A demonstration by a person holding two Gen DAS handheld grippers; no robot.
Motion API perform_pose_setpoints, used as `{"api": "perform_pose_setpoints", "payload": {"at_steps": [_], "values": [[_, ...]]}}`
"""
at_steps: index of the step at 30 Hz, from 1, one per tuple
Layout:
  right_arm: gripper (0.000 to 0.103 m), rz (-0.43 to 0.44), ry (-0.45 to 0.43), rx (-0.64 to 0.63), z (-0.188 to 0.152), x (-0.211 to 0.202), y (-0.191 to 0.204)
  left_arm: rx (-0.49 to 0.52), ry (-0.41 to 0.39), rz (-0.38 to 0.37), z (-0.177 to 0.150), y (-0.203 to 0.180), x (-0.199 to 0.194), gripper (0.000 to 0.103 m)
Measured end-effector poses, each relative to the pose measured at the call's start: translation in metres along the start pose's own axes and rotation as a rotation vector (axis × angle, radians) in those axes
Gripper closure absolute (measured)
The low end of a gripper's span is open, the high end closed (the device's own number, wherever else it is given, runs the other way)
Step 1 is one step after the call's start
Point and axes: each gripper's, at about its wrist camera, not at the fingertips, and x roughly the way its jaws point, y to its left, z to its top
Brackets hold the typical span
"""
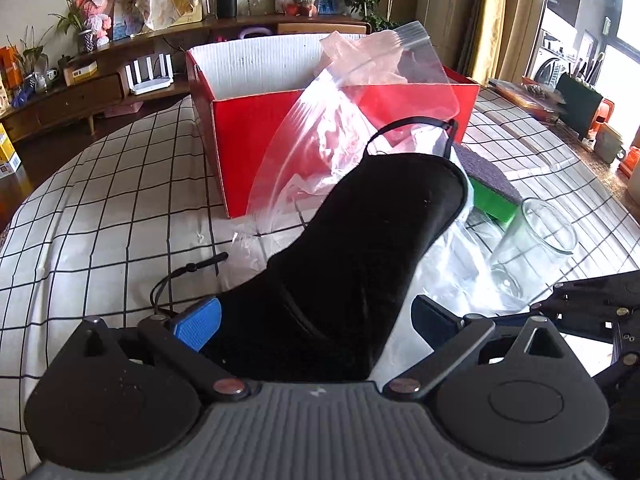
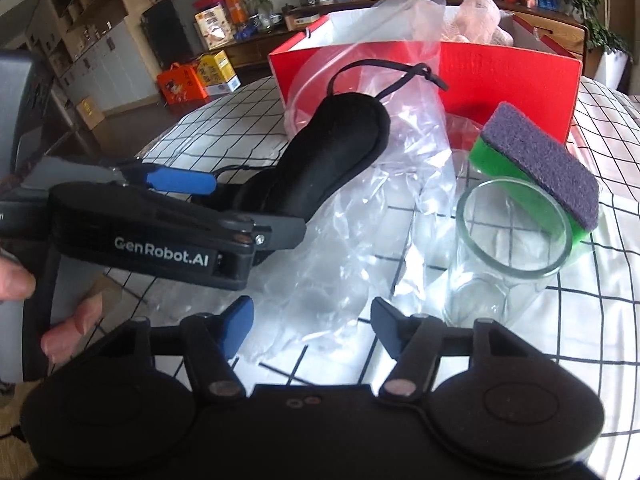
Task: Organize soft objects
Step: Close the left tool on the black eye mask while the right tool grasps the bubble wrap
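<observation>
Landmark: red box (image 1: 320,116), open top, at far side of checked tablecloth (image 1: 100,200).

Nearest, left gripper (image 1: 316,320): jaws wide apart, black eye mask (image 1: 360,248) lying between blue pads (image 1: 198,324), no squeeze evident. Mask end sits deep in jaw throat; other end angled up and toward red box, strap (image 1: 412,128) looping at tip. Whether pads actually touch fabric: cannot tell from left wrist view. From right wrist view, same gripper (image 2: 224,200) seen side-on, mask (image 2: 332,152) propped against it rather than pinched. Likely reason for pose: lining up a grasp on the thick middle of mask, or just released.

Right gripper (image 2: 312,320): jaws open, nothing between them, hovering above crumpled clear plastic bag (image 2: 340,220) on near side of red box. Probably standing by to steady bag or take next item.

Farther: drinking glass (image 2: 508,232) upright, just this side of red box, near its right corner. Green sponge with grey scouring face (image 2: 540,156) tilted, leaning behind glass rim, between glass and red box wall.

Against red box front: zip bag (image 1: 360,120) standing tall, mouth up, leaning on wall; pink soft item (image 2: 480,16) showing above box rim, seemingly inside.

Judgement: mask is item in hand; box the probable destination. Sponge not yet stowed.
</observation>
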Motion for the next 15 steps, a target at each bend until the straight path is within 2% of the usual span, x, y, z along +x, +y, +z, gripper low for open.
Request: {"api": "perform_pose_setpoints", "payload": {"at_steps": [3, 6, 10, 15], "values": [[0.047, -0.021, -0.007, 0.009, 0.002, 0.007, 0.001, 0.001, -0.002, 0.004, 0.003, 0.002, 0.006, 0.002], [0.053, -0.04, -0.017, 0.015, 0.004, 0.011, 0.002, 0.0, 0.002, -0.005, 0.005, 0.003, 0.011, 0.013], [0.06, -0.052, -0.028, 0.016, 0.004, 0.013, 0.003, 0.005, 0.01, -0.012, 0.007, 0.002, 0.015, 0.039], [0.066, -0.058, -0.041, 0.018, 0.003, 0.011, 0.005, -0.009, 0.008, -0.029, 0.005, 0.003, 0.015, 0.048]]}}
